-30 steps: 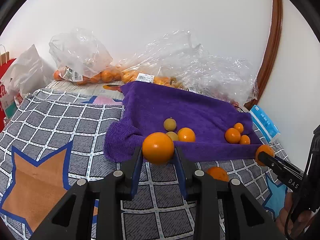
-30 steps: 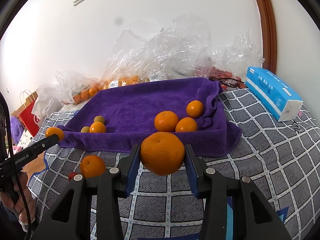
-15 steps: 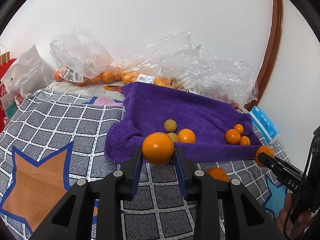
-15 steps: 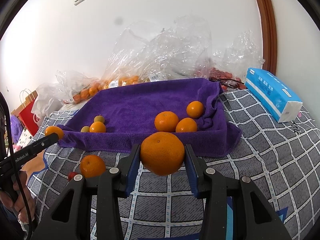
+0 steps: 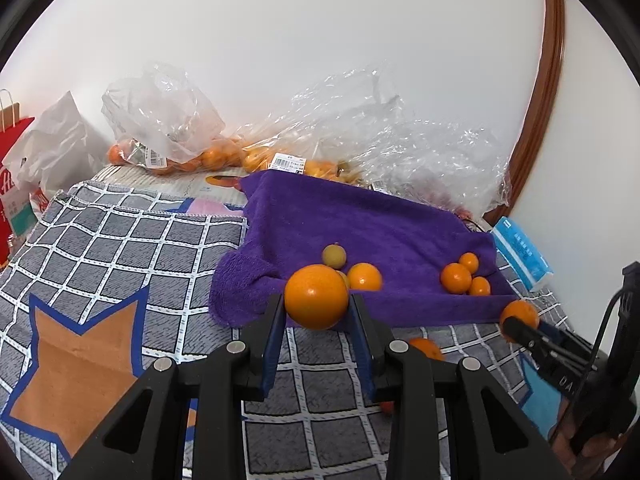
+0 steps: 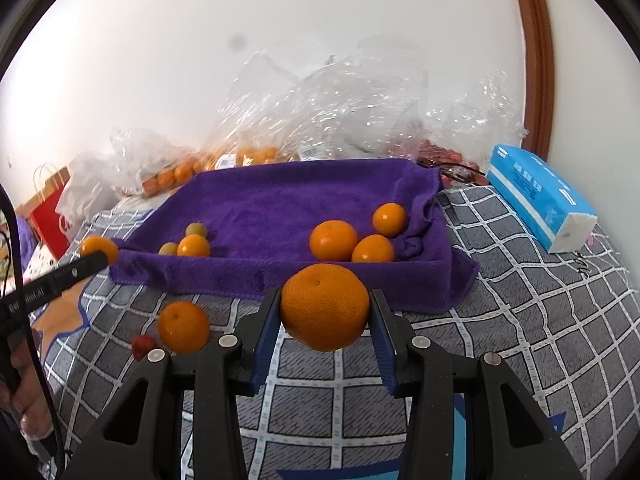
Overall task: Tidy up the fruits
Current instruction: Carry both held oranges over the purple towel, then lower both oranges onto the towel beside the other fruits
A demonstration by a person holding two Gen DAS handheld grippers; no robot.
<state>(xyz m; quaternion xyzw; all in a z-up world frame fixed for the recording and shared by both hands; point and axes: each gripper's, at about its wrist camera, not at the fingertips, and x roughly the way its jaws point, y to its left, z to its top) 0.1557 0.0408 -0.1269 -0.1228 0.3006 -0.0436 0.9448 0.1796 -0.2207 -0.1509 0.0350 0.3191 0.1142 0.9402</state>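
My left gripper (image 5: pixel 316 312) is shut on an orange (image 5: pixel 316 296), held above the grid-patterned cloth in front of the purple towel (image 5: pixel 360 220). My right gripper (image 6: pixel 324 320) is shut on a larger orange (image 6: pixel 325 306), in front of the towel's near edge (image 6: pixel 280 276). On the towel lie three oranges at the right (image 6: pixel 333 240) and one orange (image 6: pixel 193 246) with two small yellow-green fruits (image 6: pixel 197 229) at the left. A loose orange (image 6: pixel 183 326) and a small red fruit (image 6: pixel 143 345) lie on the cloth.
Clear plastic bags with oranges (image 5: pixel 208 156) lie along the wall behind the towel. A blue tissue pack (image 6: pixel 540 200) lies at the right. A red paper bag (image 5: pixel 12 184) and a white bag (image 5: pixel 60 148) stand at the far left.
Both grippers have moved slightly toward the towel with their oranges still held. Nothing else has moved.
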